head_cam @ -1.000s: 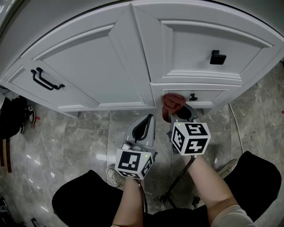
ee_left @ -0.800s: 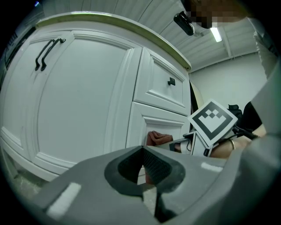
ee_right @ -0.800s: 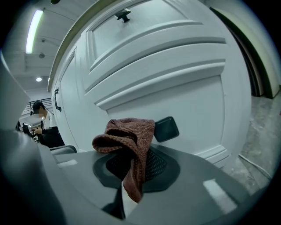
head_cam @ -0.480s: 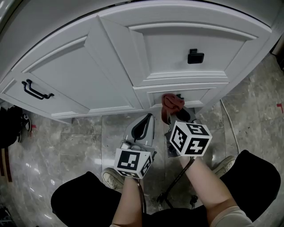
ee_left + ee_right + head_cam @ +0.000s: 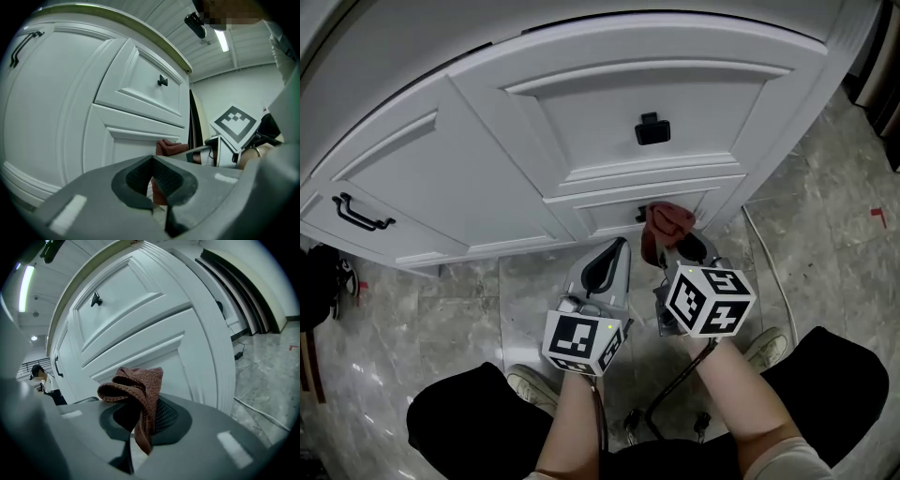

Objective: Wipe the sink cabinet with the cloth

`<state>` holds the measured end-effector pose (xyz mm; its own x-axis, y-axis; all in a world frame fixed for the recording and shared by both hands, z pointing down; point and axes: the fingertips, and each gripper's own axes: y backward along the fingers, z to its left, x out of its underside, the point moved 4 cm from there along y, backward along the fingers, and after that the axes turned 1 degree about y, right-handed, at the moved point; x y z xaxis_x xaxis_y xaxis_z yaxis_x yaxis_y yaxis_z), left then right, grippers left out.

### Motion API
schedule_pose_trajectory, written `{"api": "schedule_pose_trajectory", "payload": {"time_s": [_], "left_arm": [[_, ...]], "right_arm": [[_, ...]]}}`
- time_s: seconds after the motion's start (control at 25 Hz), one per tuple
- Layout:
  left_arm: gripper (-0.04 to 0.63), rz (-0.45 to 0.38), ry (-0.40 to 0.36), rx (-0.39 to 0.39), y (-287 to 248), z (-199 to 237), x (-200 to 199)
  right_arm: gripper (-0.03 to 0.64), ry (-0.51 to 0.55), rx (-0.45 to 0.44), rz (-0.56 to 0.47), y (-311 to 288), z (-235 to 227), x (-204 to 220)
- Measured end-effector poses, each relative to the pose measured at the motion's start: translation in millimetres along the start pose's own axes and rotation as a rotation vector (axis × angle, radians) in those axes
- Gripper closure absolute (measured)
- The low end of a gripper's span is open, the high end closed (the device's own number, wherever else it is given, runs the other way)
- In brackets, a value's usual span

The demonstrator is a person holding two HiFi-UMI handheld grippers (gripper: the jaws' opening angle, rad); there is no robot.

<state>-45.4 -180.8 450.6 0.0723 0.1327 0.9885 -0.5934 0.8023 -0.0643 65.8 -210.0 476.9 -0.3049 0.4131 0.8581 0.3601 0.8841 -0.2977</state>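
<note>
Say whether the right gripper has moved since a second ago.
Yes, the right gripper moved right: its cloth was left of the lower drawer knob, now right of it.

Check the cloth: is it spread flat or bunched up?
Bunched: the cloth is crumpled into folds, pinched between the right gripper's shut jaws, not spread flat.
</note>
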Motion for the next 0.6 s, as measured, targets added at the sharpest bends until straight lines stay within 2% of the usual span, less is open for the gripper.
{"api": "schedule_pose_trajectory", "payload": {"time_s": [0.36,0.6], "left_arm": [[0.595,-0.011,0.015,-0.031,-8.6,6.7,-7.0],[0.595,0.014,0.013,0.002,-17.5,-6.9,2.7]], "right_arm": [[0.538,0.046,0.009,0.018,-13.8,-11.0,-7.5],[0.538,0.044,0.027,0.021,-6.0,-31.1,-14.0]]}}
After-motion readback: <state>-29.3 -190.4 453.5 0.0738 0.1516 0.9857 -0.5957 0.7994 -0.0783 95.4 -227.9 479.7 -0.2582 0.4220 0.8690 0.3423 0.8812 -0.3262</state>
